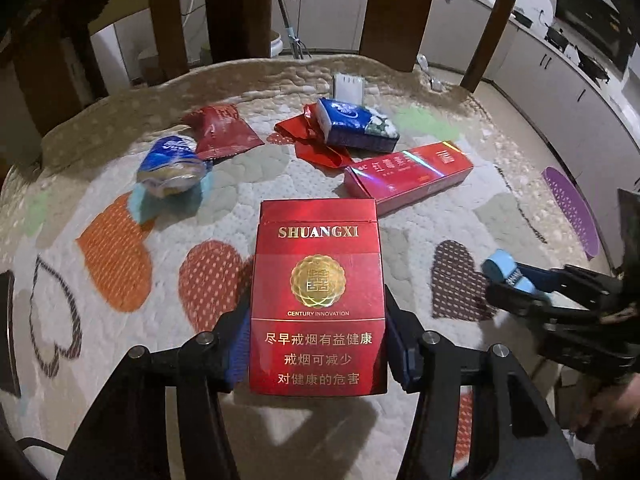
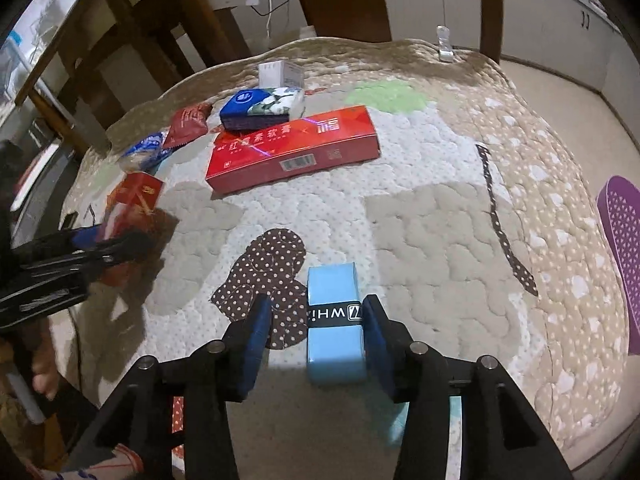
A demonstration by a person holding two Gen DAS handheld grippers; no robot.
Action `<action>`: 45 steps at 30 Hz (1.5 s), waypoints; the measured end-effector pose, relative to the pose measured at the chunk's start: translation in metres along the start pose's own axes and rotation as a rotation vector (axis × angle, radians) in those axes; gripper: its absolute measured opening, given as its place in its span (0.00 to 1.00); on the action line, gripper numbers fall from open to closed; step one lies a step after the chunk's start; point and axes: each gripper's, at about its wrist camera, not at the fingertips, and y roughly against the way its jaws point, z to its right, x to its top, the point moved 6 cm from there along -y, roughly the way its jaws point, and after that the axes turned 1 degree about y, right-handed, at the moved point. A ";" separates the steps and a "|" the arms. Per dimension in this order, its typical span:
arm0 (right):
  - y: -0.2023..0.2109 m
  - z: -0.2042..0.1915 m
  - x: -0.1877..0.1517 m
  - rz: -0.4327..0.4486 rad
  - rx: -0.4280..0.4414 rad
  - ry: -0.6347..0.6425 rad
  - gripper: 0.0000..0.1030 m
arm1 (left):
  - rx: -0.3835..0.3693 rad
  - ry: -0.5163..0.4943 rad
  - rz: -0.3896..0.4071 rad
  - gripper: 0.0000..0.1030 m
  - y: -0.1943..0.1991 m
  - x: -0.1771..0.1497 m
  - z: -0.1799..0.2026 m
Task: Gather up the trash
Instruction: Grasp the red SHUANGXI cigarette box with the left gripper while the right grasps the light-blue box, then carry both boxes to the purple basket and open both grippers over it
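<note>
Clamped by its long edges in the left hand-held gripper (image 1: 318, 344), a red rectangular cardboard cigarette pack (image 1: 318, 300) sits lifted off the quilted heart-patterned cloth (image 1: 240, 184) covering the bench, apparently so it can be carried off as trash. In the right hand-held gripper (image 2: 316, 334), a small light-blue box with a black band (image 2: 334, 320) rests against the right pad, a gap at the left, so a true grip is unclear. Uncollected beyond them lie a long red carton (image 2: 294, 148), a blue tissue packet (image 1: 356, 124) and crumpled red wrappers (image 1: 220, 132).
</note>
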 end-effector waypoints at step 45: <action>0.172 0.293 -0.029 0.398 -0.198 -0.489 0.28 | -0.324 -0.456 -0.061 0.53 -0.043 0.099 0.376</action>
